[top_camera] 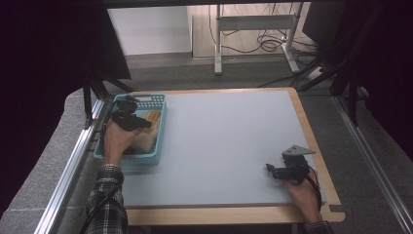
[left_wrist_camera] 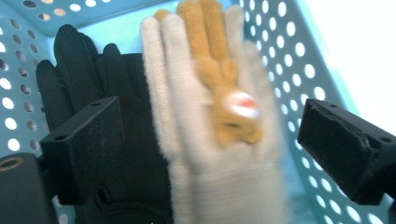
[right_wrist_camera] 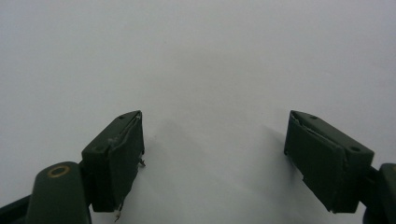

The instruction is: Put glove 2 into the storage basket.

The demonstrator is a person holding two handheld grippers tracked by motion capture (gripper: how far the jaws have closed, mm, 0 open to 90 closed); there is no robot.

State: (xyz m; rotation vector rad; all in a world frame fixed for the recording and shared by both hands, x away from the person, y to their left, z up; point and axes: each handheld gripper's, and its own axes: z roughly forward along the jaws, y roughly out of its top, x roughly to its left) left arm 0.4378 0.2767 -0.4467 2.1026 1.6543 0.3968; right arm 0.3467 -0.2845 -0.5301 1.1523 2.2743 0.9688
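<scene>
One pale-grey tabletop (top_camera: 229,146), carpeted floor (top_camera: 165,73).

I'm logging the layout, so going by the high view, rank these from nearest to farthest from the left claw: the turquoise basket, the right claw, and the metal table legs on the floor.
1. Turquoise basket: at the table's left edge, directly under the left claw.
2. Right claw: across the table, near its front right corner.
3. Metal table legs: on the floor beyond the table's far edge.

Grey carpet floor (top_camera: 160,73), metal desk frame (top_camera: 255,29), tangled cables (top_camera: 268,44)
</scene>
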